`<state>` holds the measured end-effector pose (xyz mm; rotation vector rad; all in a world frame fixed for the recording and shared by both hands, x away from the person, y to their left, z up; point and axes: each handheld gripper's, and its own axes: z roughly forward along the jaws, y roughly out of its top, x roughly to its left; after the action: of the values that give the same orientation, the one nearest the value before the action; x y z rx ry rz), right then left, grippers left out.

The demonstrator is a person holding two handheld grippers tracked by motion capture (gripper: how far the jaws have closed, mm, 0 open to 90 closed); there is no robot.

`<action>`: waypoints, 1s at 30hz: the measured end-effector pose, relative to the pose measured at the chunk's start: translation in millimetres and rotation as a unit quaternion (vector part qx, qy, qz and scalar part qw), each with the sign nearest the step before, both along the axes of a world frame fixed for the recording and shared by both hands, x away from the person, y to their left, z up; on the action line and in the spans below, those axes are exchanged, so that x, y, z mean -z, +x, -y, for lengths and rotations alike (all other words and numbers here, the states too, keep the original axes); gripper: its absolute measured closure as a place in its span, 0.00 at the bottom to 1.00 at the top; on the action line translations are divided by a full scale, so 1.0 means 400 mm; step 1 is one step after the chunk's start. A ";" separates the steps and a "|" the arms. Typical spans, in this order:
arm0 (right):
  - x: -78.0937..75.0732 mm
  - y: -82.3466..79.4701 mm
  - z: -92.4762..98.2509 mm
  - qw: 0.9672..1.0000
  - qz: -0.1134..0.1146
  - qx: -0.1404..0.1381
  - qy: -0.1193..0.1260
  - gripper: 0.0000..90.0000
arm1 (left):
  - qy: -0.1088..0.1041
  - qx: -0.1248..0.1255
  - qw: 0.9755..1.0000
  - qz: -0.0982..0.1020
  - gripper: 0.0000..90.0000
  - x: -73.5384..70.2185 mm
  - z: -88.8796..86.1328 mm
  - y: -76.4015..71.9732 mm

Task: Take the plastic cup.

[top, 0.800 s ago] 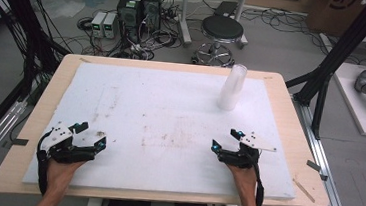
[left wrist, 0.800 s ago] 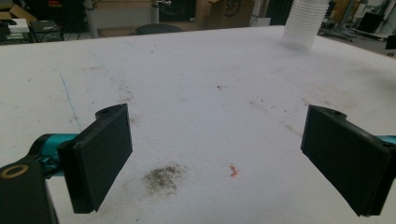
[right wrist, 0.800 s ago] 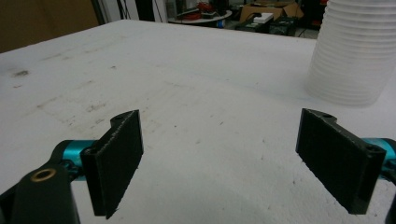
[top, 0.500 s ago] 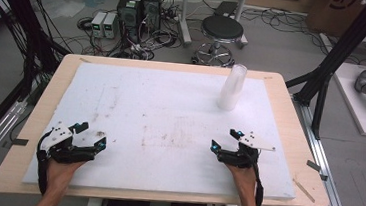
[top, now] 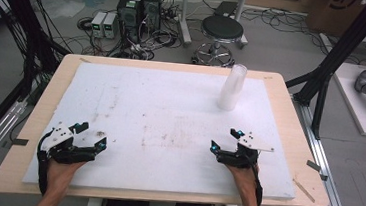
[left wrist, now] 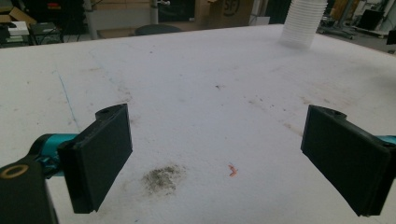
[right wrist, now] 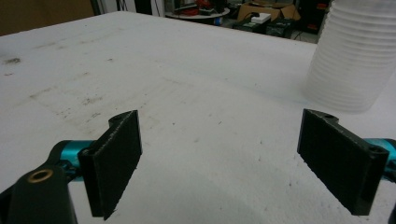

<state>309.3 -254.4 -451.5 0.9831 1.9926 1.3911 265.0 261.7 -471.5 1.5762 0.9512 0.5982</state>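
In the high view, a wooden table [top: 290,117] carries a white board [top: 160,116] that covers nearly all of its top. A stack of clear plastic cups [top: 232,88] stands upright near the board's far right corner, mouth down as far as can be told; whether anything is inside it cannot be told. The left gripper [top: 90,136] rests near the board's near left corner, held by a hand that comes in over the near edge, its jaws spread with nothing between them. The right gripper [top: 226,140] rests toward the near right part of the board, also with jaws spread and empty, and points roughly toward the far edge. The cup stack is well apart from both grippers, nearer to the right one. Beyond the far edge of the table a round black stool [top: 221,28] stands on the floor.

In the left gripper view, the two black jaws stand wide apart over the stained white board [left wrist: 196,74], with bare board between them. The cup stack [left wrist: 303,23] shows far off at the upper right, standing on the board.

In the right gripper view, the jaws are likewise spread wide over the board [right wrist: 187,79] and grip nothing. The ribbed, translucent cup stack [right wrist: 357,56] rises at the right, ahead of the right-hand jaw and apart from it.
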 end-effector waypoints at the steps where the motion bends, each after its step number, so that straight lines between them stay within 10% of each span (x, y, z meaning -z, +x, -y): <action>1: 0.000 0.000 0.000 1.000 0.000 0.000 0.000 0.15 | 0.000 0.000 1.000 0.000 0.10 0.000 0.000 0.000; 17: -0.169 0.003 0.031 0.999 0.027 0.039 0.010 0.15 | 0.002 -0.002 1.000 -0.011 0.10 -0.001 0.001 0.005; 30: -0.339 0.099 0.044 0.995 0.025 0.095 -0.011 0.15 | -0.001 0.000 1.000 -0.021 0.10 -0.001 -0.001 0.009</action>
<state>348.7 -271.9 -316.0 1.0869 1.8215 1.2754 268.8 261.9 -471.2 1.5926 0.9816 0.5663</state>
